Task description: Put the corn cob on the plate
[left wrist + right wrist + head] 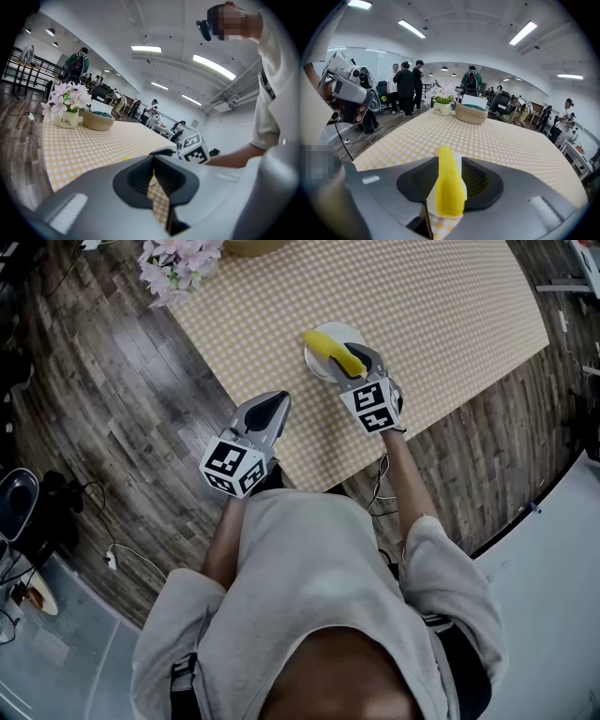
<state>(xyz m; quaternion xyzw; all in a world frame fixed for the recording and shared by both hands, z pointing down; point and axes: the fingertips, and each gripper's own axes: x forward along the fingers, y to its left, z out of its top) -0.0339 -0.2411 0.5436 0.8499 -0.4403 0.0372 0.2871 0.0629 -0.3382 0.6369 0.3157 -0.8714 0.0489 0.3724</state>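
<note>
1. Head view, left side: the left gripper [270,407] hovers at the table [441,306] edge, jaws tip to tip, nothing between them.
2. Centre: the corn cob [330,349] lies across the plate [312,363], so the job looks all but done!
3. Cob smooth, yellow, tapered; plate small, round, white; table covered in yellow-and-white checked fabric.
4. Right: the right gripper [364,367] straddles the cob's near end, jaws apart, seemingly not pinching. Only backing away remains.

Table [487,409] w/ yellow-check cloth [441,306] carries white plate [349,335], flower pot [442,109] & woven basket [471,114].
</note>
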